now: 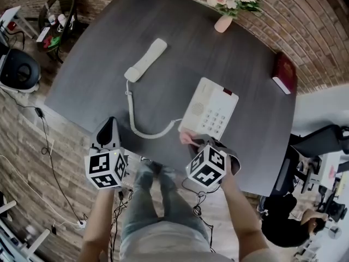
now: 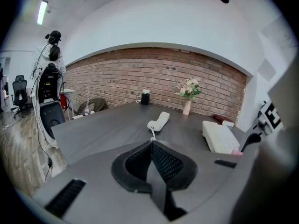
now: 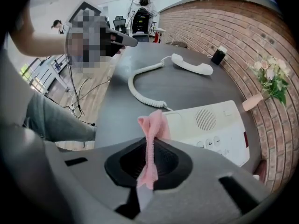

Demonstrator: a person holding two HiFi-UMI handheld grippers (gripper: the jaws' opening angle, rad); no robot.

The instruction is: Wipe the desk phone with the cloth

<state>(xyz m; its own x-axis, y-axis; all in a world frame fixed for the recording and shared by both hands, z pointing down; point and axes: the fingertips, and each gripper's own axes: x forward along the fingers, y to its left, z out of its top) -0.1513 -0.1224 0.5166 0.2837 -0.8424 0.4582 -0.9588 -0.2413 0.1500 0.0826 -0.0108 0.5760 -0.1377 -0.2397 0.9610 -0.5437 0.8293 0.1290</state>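
The white desk phone base [image 1: 210,109] [image 3: 219,127] [image 2: 219,136] lies on the dark table [image 1: 180,53] near its front edge. Its handset [image 1: 145,59] [image 3: 191,64] [image 2: 159,121] rests off the cradle, farther back and to the left, joined by a coiled cord [image 1: 143,125] [image 3: 140,85]. My right gripper [image 1: 197,141] [image 3: 154,134] is shut on a pink cloth [image 3: 152,141] [image 1: 186,138] at the phone's near left corner. My left gripper [image 1: 107,132] [image 2: 151,148] is shut with nothing in it, hanging at the table's front edge, left of the phone.
A pink vase of flowers [image 1: 229,4] [image 2: 188,94] [image 3: 268,83] stands at the table's back. A red book [image 1: 284,72] lies at the right edge. A small black speaker [image 2: 145,97] [image 3: 217,55] sits at the far end. Office chairs [image 1: 19,70] and cables surround the table.
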